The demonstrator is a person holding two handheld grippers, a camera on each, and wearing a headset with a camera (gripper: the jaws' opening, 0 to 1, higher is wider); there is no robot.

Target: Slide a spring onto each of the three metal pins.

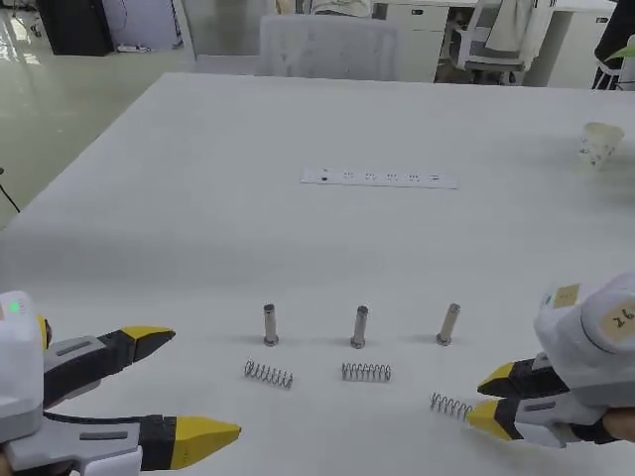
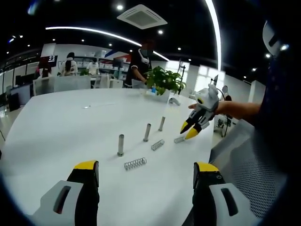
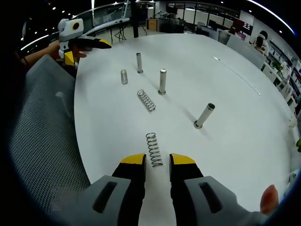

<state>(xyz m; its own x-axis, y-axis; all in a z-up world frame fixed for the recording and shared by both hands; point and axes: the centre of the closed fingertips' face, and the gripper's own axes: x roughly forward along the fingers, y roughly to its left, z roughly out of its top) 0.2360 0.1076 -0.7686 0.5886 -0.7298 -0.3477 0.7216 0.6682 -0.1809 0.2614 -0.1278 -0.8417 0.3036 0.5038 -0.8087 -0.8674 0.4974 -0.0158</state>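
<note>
My R gripper [image 3: 157, 160], jaws narrowly apart, straddles end of near-right spring [image 3: 151, 143]; L gripper [image 1: 203, 385] gapes, near left. 3 pins [image 1: 359, 326] stand bare. Risk: off-centre pinch could ping spring away.

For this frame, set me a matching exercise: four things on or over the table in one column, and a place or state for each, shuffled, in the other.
Things:
1. right-hand spring
2. left gripper
3. paper cup
4. power strip

Places and states:
A. standing at the far right of the table
B. open wide, holding nothing
C. lying flat beyond the row of pins
D. lying at the tips of the right gripper

Pairs: 1-D, 2-B, 3-A, 4-C.
</note>
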